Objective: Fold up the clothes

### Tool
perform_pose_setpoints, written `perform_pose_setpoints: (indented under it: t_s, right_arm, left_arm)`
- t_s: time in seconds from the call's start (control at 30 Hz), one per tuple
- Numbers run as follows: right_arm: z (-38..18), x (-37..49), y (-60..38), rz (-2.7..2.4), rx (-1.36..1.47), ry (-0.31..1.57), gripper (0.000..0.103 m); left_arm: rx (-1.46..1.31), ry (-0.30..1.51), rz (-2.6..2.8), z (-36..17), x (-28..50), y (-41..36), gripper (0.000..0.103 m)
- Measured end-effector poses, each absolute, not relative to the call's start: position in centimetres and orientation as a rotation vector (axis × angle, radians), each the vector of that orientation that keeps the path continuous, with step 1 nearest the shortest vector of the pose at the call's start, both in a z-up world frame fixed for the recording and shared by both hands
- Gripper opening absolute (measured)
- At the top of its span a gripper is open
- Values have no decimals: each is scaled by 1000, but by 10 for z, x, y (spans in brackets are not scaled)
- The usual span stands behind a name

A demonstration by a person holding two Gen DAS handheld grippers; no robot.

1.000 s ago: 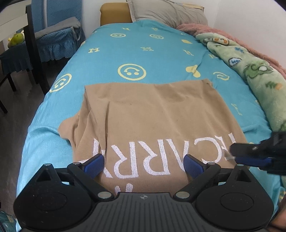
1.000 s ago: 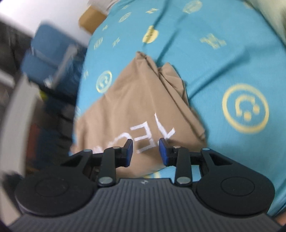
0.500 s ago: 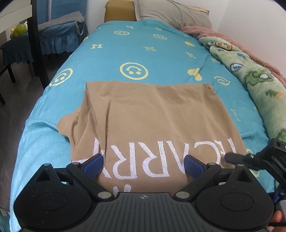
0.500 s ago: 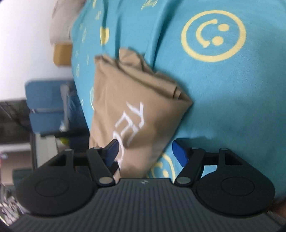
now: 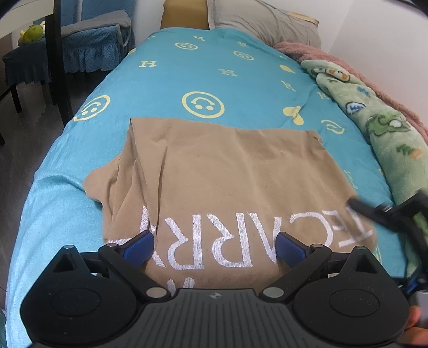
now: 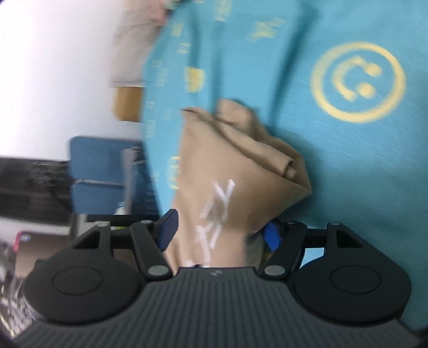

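A tan shirt (image 5: 230, 176) with white lettering lies spread on the blue bed cover (image 5: 203, 77). Its left side is bunched in folds. My left gripper (image 5: 214, 249) is open and hovers over the shirt's near edge, holding nothing. My right gripper (image 5: 358, 204) shows at the right edge of the left wrist view, at the shirt's right corner. In the right wrist view the right gripper (image 6: 219, 233) is open with the shirt's corner (image 6: 230, 171) lying between its fingers; this view is blurred.
A green patterned blanket (image 5: 379, 128) and a pink blanket (image 5: 321, 53) lie along the bed's right side by the wall. A grey pillow (image 5: 262, 21) lies at the head. A blue chair (image 5: 80, 40) stands left of the bed.
The right gripper has opened wide and moved in onto the shirt's right corner, which now lies between its fingers. The left gripper has stayed open over the near edge.
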State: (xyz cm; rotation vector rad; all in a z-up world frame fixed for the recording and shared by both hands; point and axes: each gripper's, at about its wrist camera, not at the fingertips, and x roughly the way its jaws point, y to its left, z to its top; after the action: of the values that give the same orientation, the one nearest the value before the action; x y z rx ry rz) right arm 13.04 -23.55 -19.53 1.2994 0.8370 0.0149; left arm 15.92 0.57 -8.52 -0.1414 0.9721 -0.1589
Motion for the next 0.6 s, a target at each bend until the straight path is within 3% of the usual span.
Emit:
perform_pose_setpoints:
  t_s: [0.07,0.13,0.17,0.27,0.5,0.6]
  right_arm:
    - [-199,136,-236,-18,1267,911,48]
    - [-195,139,-234,-13,1235,910,46]
    - [-193,140,-233,-10,1219,909,37]
    - [-187,144,-230,-1,1171,908,24]
    - [-168,143,-230,44,1111,851,18]
    - [-165,140,-234,57,1134,832,17]
  left_arm:
    - [-144,973,-161,-85,159,6,98]
    - [-156,974,-162,-84,160,8,98]
    - [-164,975,-163,-82,160,9,98]
    - [-224,965,-170,-71,158,16,97]
    - [-586,952,-369,-36,140,25,94]
    - [-830,1050,-456,-50,141,23,94]
